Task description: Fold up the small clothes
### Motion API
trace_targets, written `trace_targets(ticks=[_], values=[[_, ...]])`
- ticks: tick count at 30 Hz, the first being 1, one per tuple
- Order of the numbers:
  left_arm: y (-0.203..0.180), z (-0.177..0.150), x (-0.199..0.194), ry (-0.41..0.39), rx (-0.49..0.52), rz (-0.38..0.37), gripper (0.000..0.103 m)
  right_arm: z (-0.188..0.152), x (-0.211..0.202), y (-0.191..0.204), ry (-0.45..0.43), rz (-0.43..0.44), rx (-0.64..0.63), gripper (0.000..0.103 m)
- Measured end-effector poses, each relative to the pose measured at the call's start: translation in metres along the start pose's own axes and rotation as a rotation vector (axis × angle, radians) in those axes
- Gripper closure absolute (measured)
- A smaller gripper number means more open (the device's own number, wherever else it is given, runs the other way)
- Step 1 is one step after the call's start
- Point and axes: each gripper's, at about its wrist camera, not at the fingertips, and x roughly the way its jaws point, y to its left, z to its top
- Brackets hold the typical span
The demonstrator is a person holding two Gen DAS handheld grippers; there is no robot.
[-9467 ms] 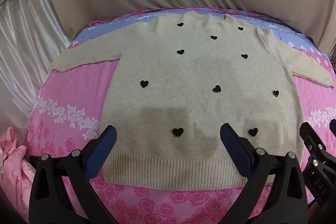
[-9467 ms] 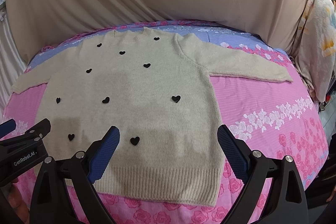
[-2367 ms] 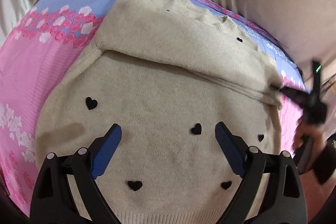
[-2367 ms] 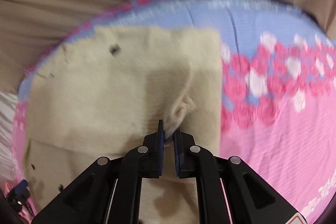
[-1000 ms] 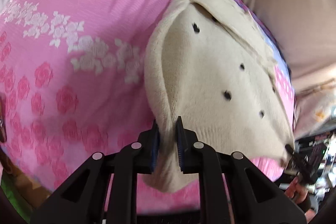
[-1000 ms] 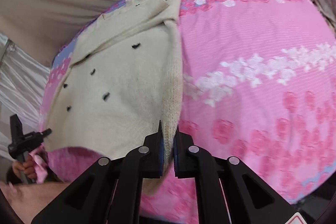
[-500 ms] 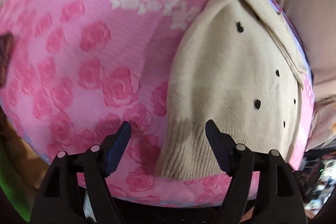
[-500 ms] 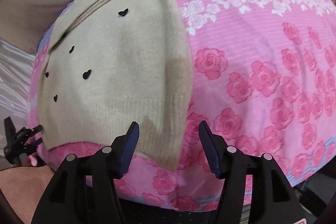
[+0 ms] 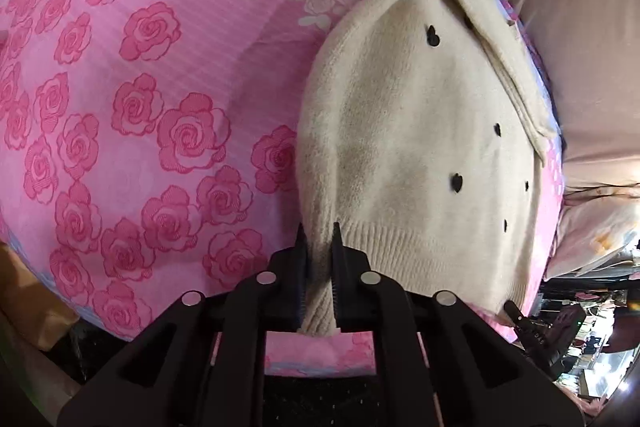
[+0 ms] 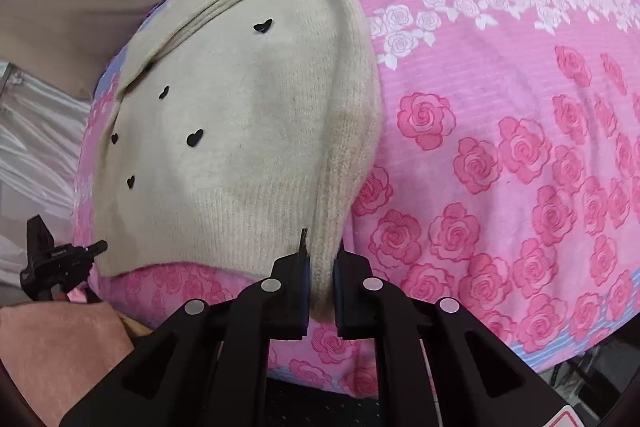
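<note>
Sweater lies flat on the pink rose bedspread, sleeves folded across its chest, and you pinch its ribbed hem at both corners, left gripper and right gripper clamped there, likely to lift it toward the collar.

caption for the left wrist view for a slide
Left gripper shut on the ribbed hem corner of a beige heart-dotted sweater on a pink rose bedsheet.

You've got a fuzzy matt knit sweater with ribbed hem, on smooth printed cotton sheet.
</note>
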Motion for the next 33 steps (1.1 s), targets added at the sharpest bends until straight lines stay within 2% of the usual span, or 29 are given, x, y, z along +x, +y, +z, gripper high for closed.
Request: trace_targets(ticks=[6,9,11,12,13,15,17,18,19,22,28,33], values=[[-0.001,-0.008,-0.003,0.020,0.036,0.012,0.095,-0.007,0.005,-0.010,0.032,-0.029,-0.012,0.096],[-0.005,-0.005,0.000,0.013,0.027,0.007,0.092,-0.005,0.015,-0.003,0.053,-0.013,-0.003,0.095],[-0.005,-0.004,0.003,0.027,0.018,0.017,0.080,-0.002,0.022,0.004,0.069,-0.015,-0.007,0.087],[-0.007,-0.004,0.007,0.036,0.015,0.035,0.065,-0.001,0.025,0.006,0.074,-0.024,-0.006,0.087],[-0.007,-0.004,0.010,0.043,0.010,0.044,0.061,0.000,0.028,0.008,0.081,-0.039,0.000,0.081],[-0.008,-0.004,0.011,0.035,0.010,0.039,0.059,0.001,0.030,0.010,0.079,-0.035,0.003,0.079],[-0.009,-0.003,0.012,0.027,0.011,0.015,0.062,0.002,0.032,0.013,0.079,-0.040,-0.011,0.079],[-0.009,-0.002,0.014,0.030,0.005,-0.007,0.075,0.002,0.032,0.013,0.079,-0.045,-0.013,0.084],[-0.008,-0.002,0.016,0.048,-0.011,-0.043,0.094,0.002,0.032,0.012,0.080,-0.034,-0.011,0.094],[-0.004,-0.003,0.010,0.041,-0.053,-0.127,0.095,0.003,0.020,0.013,0.044,0.014,-0.024,0.094],[-0.021,0.000,-0.042,-0.031,-0.034,-0.284,0.096,0.019,-0.041,0.013,-0.089,0.264,-0.028,0.095],[-0.053,0.026,-0.089,-0.163,-0.011,-0.404,0.096,0.059,-0.091,0.030,-0.251,0.319,-0.077,0.095]])
